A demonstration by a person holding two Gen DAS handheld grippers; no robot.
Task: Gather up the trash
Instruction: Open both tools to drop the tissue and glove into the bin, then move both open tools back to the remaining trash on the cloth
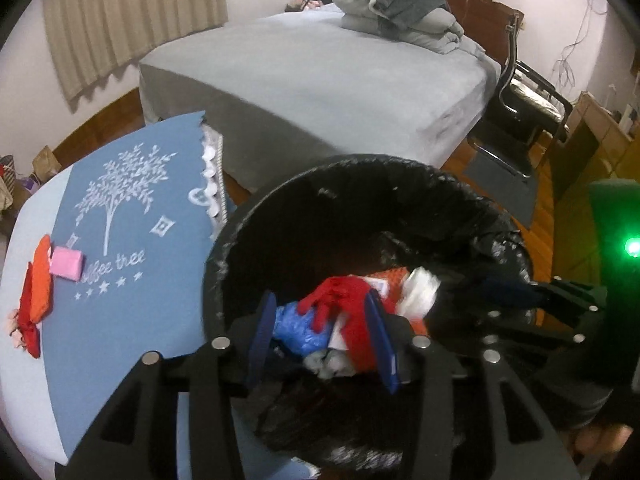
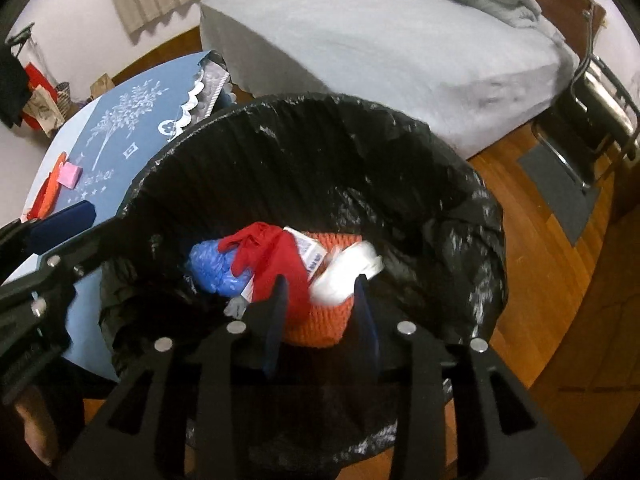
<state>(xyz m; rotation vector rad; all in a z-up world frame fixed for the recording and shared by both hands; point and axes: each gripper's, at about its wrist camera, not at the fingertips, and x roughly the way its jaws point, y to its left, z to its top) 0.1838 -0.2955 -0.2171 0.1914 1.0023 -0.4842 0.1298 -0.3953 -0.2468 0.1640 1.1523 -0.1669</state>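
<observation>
Trash fills the bottom of the bin [image 1: 360, 208] right ahead of your left claw [image 1: 320, 340]: a red glove [image 1: 340, 300] between the tips and beyond, a blue bag [image 1: 296, 328] just inside the left finger, white wads [image 1: 418, 292] past the right finger. The fingers stand apart with nothing clamped; the glove looks to lie in the bin below them, not in a grip. To the left of the claw, well apart from it, the table [image 1: 132, 300] carries more scraps: a pink pad [image 1: 67, 263] touching an orange strip [image 1: 42, 284]. These are likely light and soft; the pad should pinch across its short sides, the strip anywhere along its length, though it will flop. Your left claw tilts down over the near rim, and the right claw [image 1: 520, 292] reaches in from the right side.

From the right wrist, your right claw [image 2: 320, 304] hangs above the bin [image 2: 400, 152] too, fingers spread and empty. Straight ahead between the tips sits an orange knit piece [image 2: 320, 320] with the glove [image 2: 272, 256] draped to its left, the blue bag [image 2: 212, 268] further left, white wads [image 2: 344, 268] just ahead of the right finger. The left claw [image 2: 60, 220] crosses the rim far to the left, over the table [image 2: 72, 340] edge. The pad [image 2: 70, 174] and strip [image 2: 50, 192] lie beyond it on the cloth. The black liner is thin and crinkly, so I'd keep the tips off it
</observation>
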